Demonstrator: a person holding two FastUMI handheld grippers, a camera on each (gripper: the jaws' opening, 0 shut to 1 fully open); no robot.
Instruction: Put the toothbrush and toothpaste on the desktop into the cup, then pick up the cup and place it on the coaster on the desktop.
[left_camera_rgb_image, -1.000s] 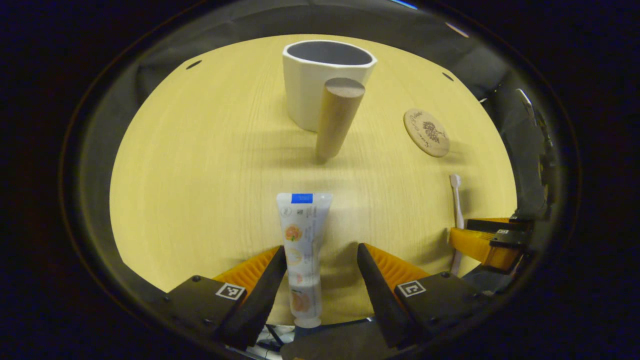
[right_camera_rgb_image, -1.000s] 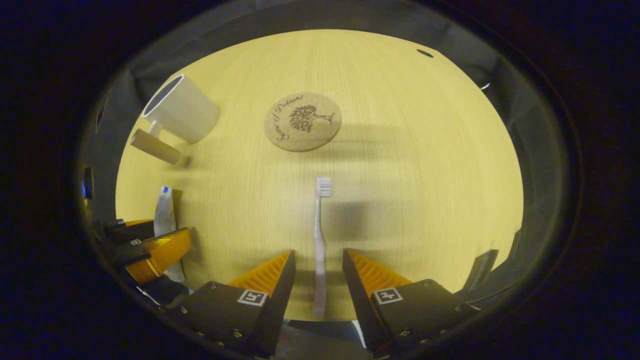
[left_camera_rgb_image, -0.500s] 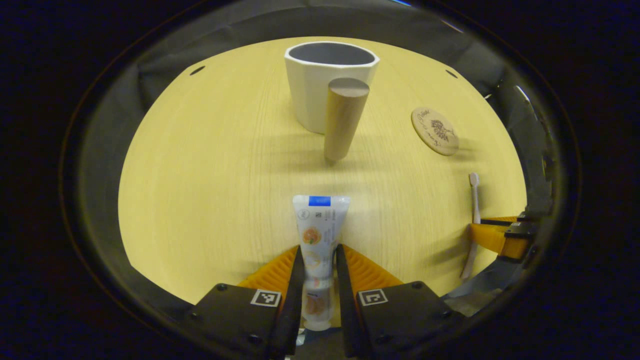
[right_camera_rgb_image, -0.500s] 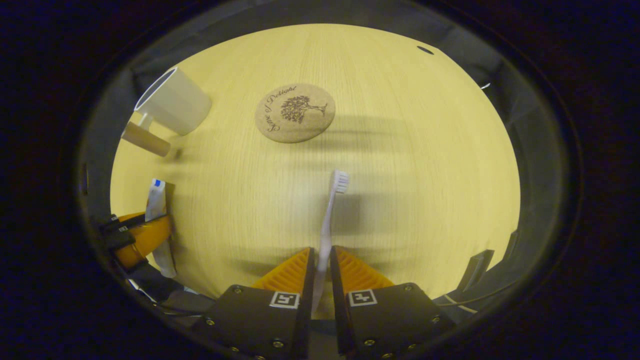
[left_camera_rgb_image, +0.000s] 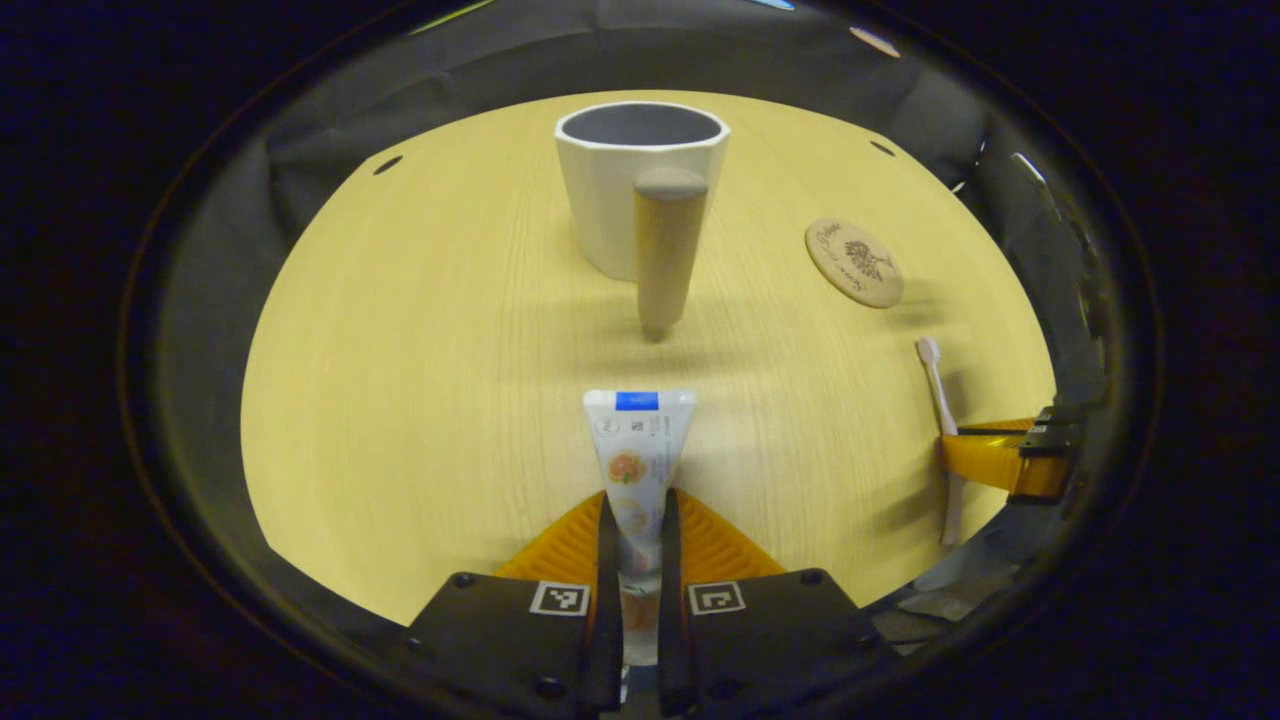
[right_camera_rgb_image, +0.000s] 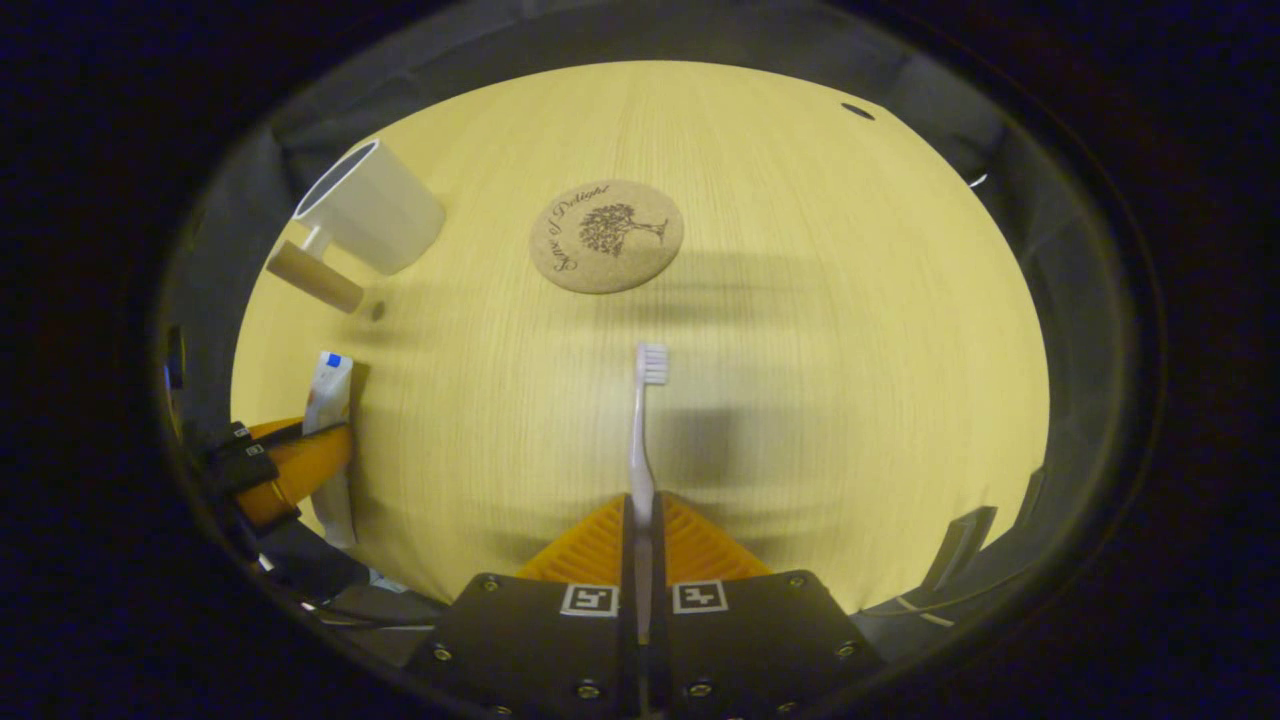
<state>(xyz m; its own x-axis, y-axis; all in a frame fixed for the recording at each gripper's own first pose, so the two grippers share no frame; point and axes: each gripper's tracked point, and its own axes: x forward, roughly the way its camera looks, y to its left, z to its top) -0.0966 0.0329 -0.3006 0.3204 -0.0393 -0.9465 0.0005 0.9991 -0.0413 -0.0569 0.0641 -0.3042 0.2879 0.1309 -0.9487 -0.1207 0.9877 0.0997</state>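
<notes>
Toothpaste (left_camera_rgb_image: 634, 455): a white tube with a blue band at its far end, pinched between the two fingers of the left gripper (left_camera_rgb_image: 632, 520), whose jaws are closed onto its lower half; the tube points toward the cup. Toothbrush (right_camera_rgb_image: 643, 430): a pale handle clamped between the nearly touching fingers of the right gripper (right_camera_rgb_image: 641, 530), bristle head forward, aimed at the coaster. Cup (left_camera_rgb_image: 628, 180): a white mug standing upright on the desktop (left_camera_rgb_image: 420, 330) beyond the toothpaste, its brown wooden peg handle (left_camera_rgb_image: 664, 250) facing the left gripper. Coaster (right_camera_rgb_image: 606, 236): a round cork disc with a tree print, lying flat, just right of the cup in the right gripper view and well apart from the toothbrush head. In the left gripper view the right gripper appears at the right edge, holding the toothbrush.
</notes>
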